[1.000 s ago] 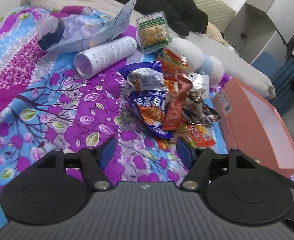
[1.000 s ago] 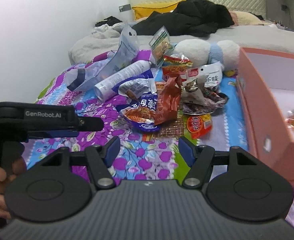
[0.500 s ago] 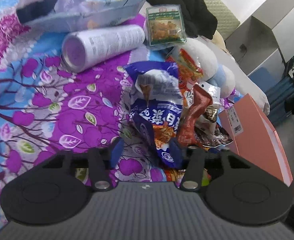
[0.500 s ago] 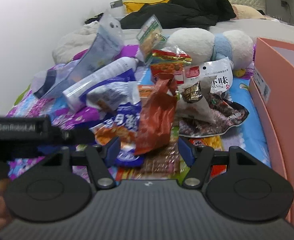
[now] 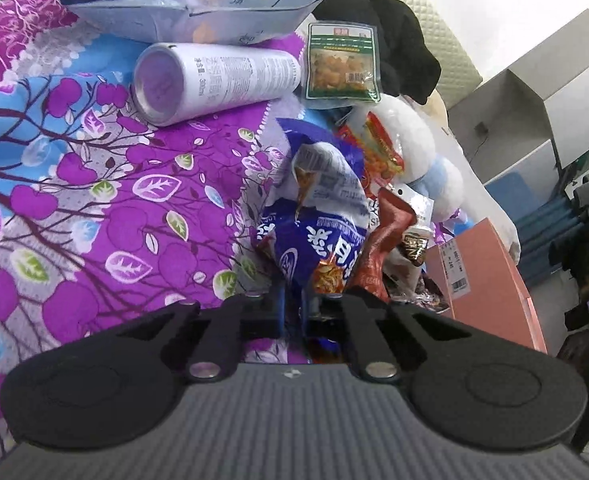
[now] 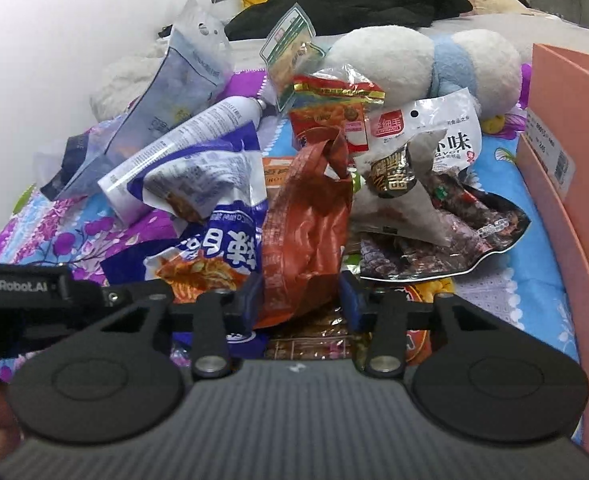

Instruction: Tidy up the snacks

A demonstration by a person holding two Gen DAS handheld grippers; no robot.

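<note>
Crinkled foil packets are heaped on the bed beside the pink box [image 6: 566,128]. Your left gripper [image 5: 292,306] has pinched the blue packet [image 5: 318,248]; your right gripper [image 6: 300,300], spread, straddles the red packet [image 6: 306,224]. Next, squeeze and carry both boxward.

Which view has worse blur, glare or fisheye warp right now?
Left wrist: sharp mid-frame, white canister text legible, pink box bent by fisheye at the edge, top right corner blown out. Right wrist: similar sharpness, glare on the red-brown snack bag and clear packets, pink box wall curved at the right, pale wall washed out.
</note>
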